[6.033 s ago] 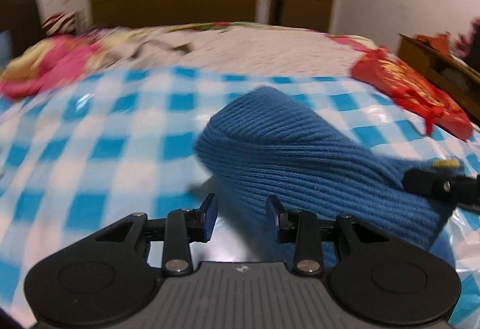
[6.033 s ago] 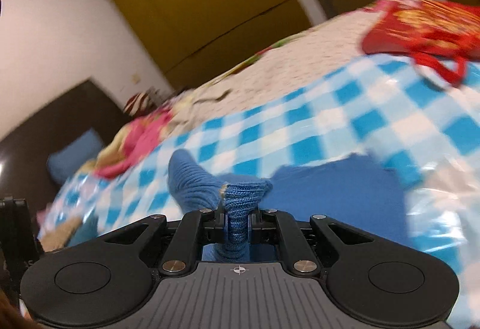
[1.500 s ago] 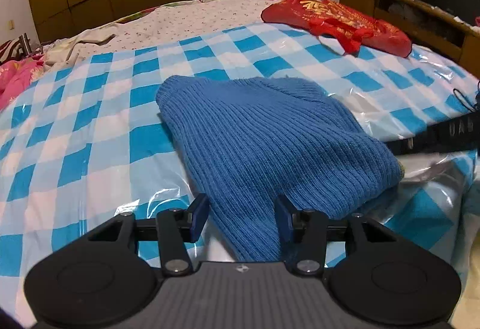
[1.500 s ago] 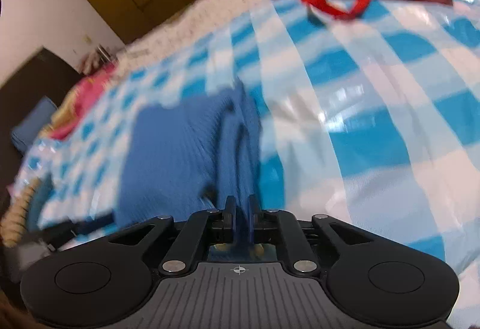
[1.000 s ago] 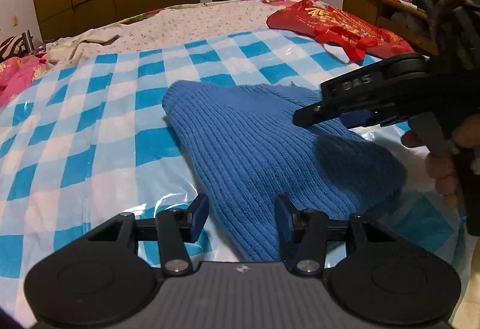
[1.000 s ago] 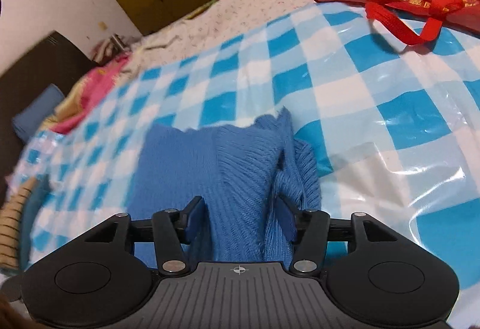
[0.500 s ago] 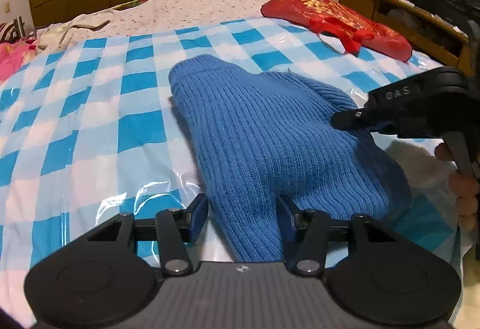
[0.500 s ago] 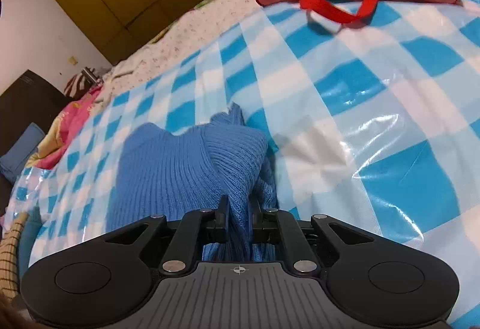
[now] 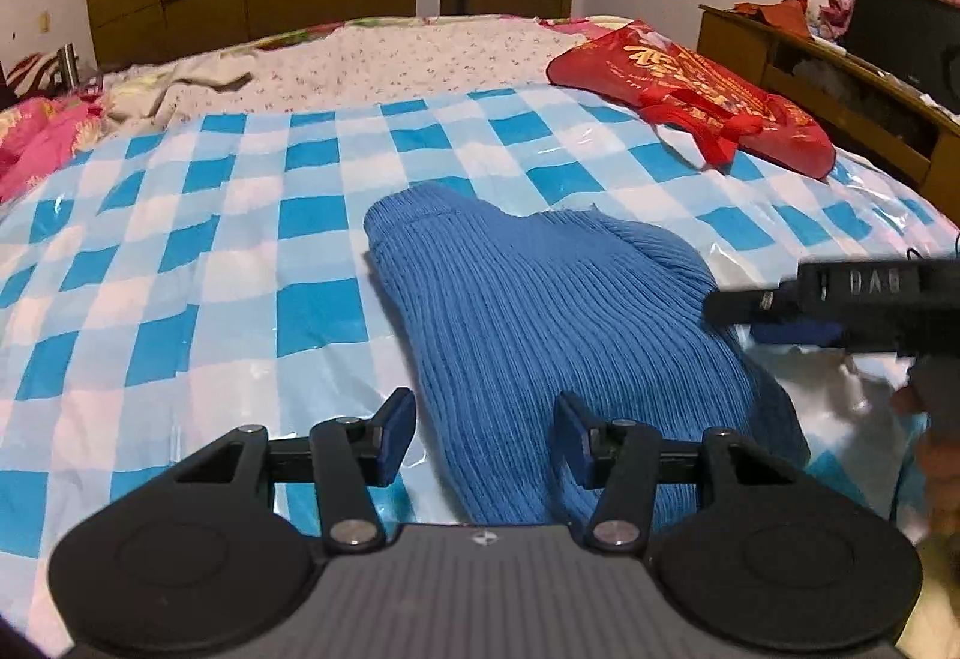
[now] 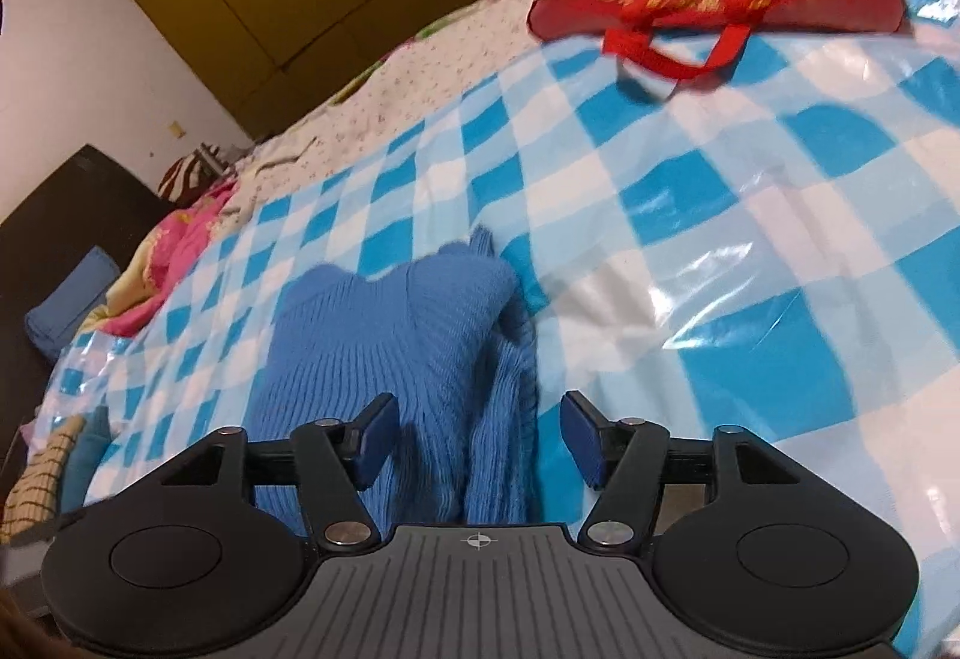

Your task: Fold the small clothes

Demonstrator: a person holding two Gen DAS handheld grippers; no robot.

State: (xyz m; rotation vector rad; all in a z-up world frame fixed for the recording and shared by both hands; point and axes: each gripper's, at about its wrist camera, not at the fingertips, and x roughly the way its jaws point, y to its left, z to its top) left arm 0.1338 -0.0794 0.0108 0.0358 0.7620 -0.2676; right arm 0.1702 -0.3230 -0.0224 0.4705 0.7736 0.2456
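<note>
Half a second ago the right claw (image 10: 477, 440) pinched the blue sweater (image 9: 540, 311); now both it and the left claw (image 9: 483, 437) gape apart, letting the fold settle near the bed's (image 9: 180, 239) front edge

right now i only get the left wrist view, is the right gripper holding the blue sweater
Observer: No. In the right wrist view the right gripper is open, its fingers apart over the blue sweater, pinching nothing.
Operator: any loose layer on that side
Observer: Yes, a separate fold of knit runs along the sweater's right edge, beside the plastic checkered sheet.
Operator: anything off the bed's left side
Observer: A yellow striped cloth lies at the left edge, near the sheet's corner.
</note>
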